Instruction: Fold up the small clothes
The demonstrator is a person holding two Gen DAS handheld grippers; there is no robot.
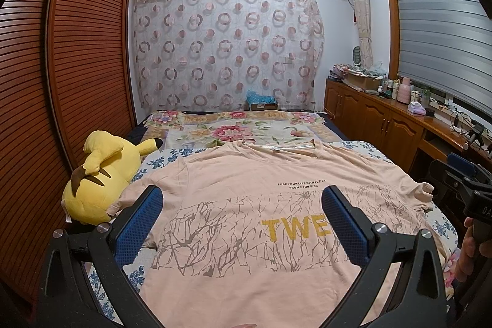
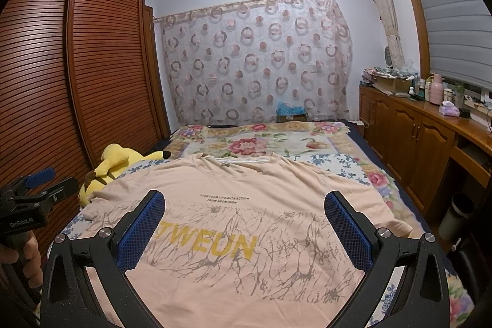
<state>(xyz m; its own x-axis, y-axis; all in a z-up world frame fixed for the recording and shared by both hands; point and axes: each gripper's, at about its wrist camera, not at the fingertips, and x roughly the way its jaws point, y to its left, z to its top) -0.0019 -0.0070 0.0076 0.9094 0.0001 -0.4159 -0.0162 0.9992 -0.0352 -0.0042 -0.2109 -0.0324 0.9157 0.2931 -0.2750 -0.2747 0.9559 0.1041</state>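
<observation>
A peach T-shirt [image 1: 246, 205] with yellow letters and a grey branch print lies flat and spread out on the bed, collar at the far end; it also shows in the right wrist view [image 2: 246, 205]. My left gripper [image 1: 243, 202] is open and empty, held above the shirt's lower half. My right gripper [image 2: 244, 205] is open and empty, also above the shirt. The right gripper shows at the right edge of the left wrist view [image 1: 461, 174], and the left gripper at the left edge of the right wrist view [image 2: 46, 183].
A yellow plush toy [image 1: 101, 174] lies at the bed's left edge beside the slatted wardrobe [image 1: 77, 66]. A floral blanket [image 1: 240, 131] covers the far bed. A wooden cabinet [image 1: 384, 116] with clutter runs along the right. A dark bin [image 2: 458, 214] stands on the floor.
</observation>
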